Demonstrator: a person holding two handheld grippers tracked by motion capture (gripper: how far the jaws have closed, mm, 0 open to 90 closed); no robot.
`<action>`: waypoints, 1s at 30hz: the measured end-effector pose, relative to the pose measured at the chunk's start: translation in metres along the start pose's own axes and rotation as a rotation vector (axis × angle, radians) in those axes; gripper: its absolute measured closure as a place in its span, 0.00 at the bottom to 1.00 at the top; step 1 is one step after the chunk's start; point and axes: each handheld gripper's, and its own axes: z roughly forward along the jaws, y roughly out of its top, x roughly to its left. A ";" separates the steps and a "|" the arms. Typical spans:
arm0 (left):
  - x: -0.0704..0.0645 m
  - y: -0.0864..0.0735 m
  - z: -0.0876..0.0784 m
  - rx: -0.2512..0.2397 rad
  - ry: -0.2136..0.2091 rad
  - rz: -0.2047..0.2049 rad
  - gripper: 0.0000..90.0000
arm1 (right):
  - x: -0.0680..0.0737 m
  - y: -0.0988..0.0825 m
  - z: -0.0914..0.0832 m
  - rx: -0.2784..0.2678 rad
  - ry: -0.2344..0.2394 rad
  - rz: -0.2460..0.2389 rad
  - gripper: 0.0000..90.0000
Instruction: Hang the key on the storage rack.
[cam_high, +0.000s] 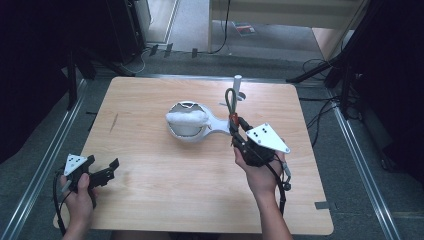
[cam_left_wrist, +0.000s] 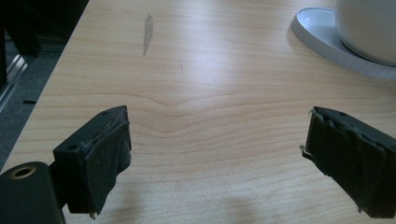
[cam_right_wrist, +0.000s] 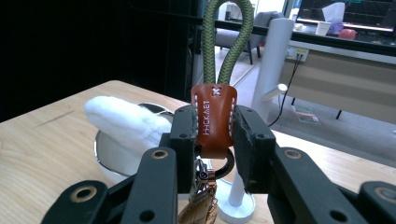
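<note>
A: Nearest the person, the left gripper (cam_high: 102, 172) rests low at the table's (cam_high: 150, 190) left front corner, jaws spread wide with nothing between them.

B: And the right gripper (cam_right_wrist: 212, 128)?

A: Its pads are clamped on the brown leather tab (cam_right_wrist: 214, 119) of a keychain, so the green cord loop (cam_right_wrist: 228, 37) stands upright above the jaws and the metal ring and clasp (cam_right_wrist: 205, 186) dangle below. It is held off the table, just right of the white bowl (cam_high: 187, 127) with the white cloth (cam_high: 186, 118) in it.

B: So which step is this?

A: Likely the carry toward the white post stand (cam_high: 238, 85) behind. Next, the loop probably needs raising over the post's top, kept open, then lowering onto it.
</note>
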 end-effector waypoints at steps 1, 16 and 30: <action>0.000 0.000 0.000 0.000 0.000 0.000 0.08 | -0.001 0.000 0.000 0.000 -0.008 0.004 0.79; 0.000 0.000 0.000 0.000 0.000 0.004 0.08 | -0.018 -0.008 0.008 0.024 -0.061 0.039 0.79; 0.000 0.000 0.000 0.000 0.000 0.004 0.08 | -0.025 -0.016 0.016 0.052 -0.074 0.055 0.79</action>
